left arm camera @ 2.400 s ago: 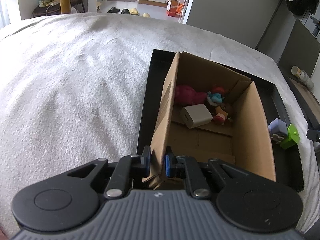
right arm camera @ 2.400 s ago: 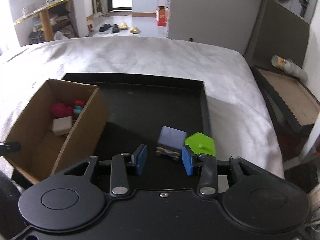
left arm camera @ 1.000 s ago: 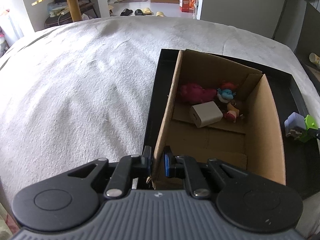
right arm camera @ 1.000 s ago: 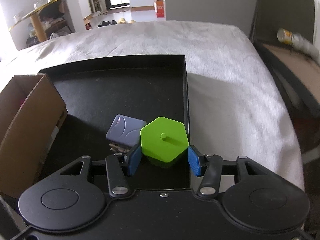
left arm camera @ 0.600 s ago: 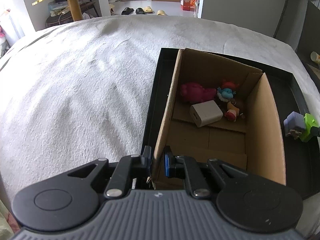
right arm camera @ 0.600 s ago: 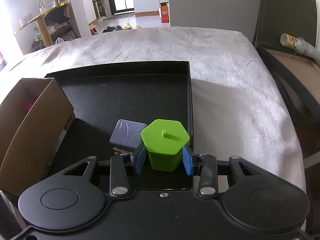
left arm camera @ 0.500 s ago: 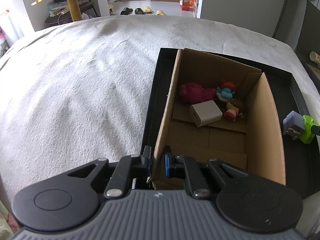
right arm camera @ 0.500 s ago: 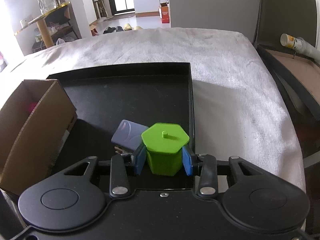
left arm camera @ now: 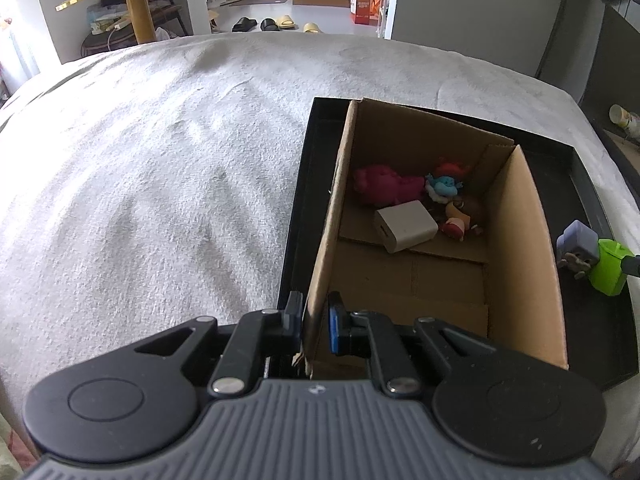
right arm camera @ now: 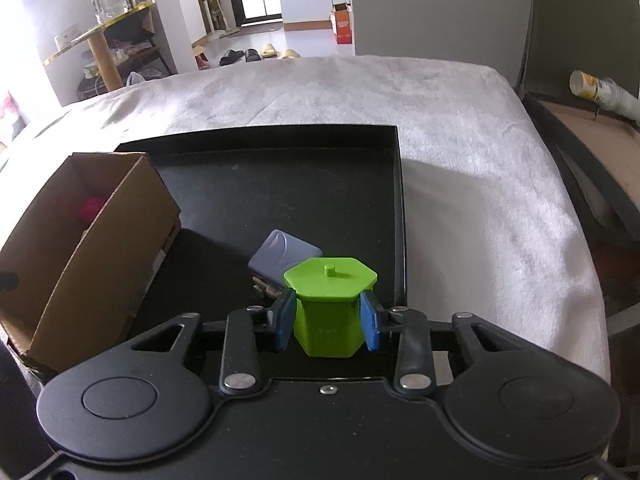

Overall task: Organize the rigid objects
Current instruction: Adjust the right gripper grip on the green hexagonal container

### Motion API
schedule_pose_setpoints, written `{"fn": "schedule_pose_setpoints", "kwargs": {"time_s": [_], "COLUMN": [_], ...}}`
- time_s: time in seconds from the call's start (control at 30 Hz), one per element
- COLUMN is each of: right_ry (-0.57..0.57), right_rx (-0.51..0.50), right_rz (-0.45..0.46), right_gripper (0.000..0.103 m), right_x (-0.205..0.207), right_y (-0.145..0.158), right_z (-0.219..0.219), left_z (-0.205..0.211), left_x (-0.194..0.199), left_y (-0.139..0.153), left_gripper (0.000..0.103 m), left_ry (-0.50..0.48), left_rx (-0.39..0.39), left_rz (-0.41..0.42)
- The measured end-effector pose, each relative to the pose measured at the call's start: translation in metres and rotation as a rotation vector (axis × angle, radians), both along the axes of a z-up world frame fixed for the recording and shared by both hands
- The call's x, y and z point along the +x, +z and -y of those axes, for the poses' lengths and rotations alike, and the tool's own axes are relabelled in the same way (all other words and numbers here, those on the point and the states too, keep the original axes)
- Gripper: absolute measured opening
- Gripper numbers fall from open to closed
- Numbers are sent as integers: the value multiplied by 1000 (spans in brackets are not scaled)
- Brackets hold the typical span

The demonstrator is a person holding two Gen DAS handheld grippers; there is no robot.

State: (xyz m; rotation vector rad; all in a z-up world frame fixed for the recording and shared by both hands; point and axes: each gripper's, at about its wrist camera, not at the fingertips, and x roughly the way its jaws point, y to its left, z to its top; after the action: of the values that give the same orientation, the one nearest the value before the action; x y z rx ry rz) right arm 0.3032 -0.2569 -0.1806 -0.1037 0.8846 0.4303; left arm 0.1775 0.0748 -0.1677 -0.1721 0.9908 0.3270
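Observation:
My left gripper is shut on the near left wall of an open cardboard box that stands on a black tray. Inside the box lie a white cube, a pink toy and small figurines. My right gripper is shut on a green hexagonal container and holds it a little above the tray. A grey-blue block lies on the tray just behind it. The container and block also show in the left wrist view.
The tray lies on a white fuzzy cover. The cardboard box is at the left in the right wrist view. A dark ledge with a lying cup runs along the right. Furniture and slippers are in the room behind.
My right gripper has closed on the green container and raised it slightly off the tray. My left gripper has kept its hold on the box wall.

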Motion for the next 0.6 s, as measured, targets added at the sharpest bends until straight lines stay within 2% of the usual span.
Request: {"fn": "schedule_pose_setpoints", "kwargs": {"time_s": [0.07,0.1,0.33,0.37,0.4,0.43,0.5,0.6], "right_ry": [11,16,40,41,40,38,31,39], "right_rx": [-10,-12,-53,-60,-67,-69,-79,-92], "right_rz": [10,6,-18,-12,-7,-2,11,10], "right_gripper": [12,7,9,11,21,38,59,61], "right_x": [-2,-1,-1,-2,-3,-3,-3,2], "right_y": [2,3,-5,-4,-4,-3,-2,-5], "right_z": [-3,-3,-15,-16,-16,-16,-17,-19], "left_z": [0,0,-3,-4,-5,-5,-6,-7], "left_x": [0,0,-2,-3,-3,-3,-3,-3], "left_y": [0,0,-1,-1,-1,-1,-1,-1], "left_gripper": [12,12,12,12,12,12,12,12], "left_ry": [1,1,-4,-4,-4,-3,-4,-5], "left_rx": [-2,-2,-19,-22,-26,-29,-35,-41], "left_rz": [1,2,14,15,18,20,24,25]}}
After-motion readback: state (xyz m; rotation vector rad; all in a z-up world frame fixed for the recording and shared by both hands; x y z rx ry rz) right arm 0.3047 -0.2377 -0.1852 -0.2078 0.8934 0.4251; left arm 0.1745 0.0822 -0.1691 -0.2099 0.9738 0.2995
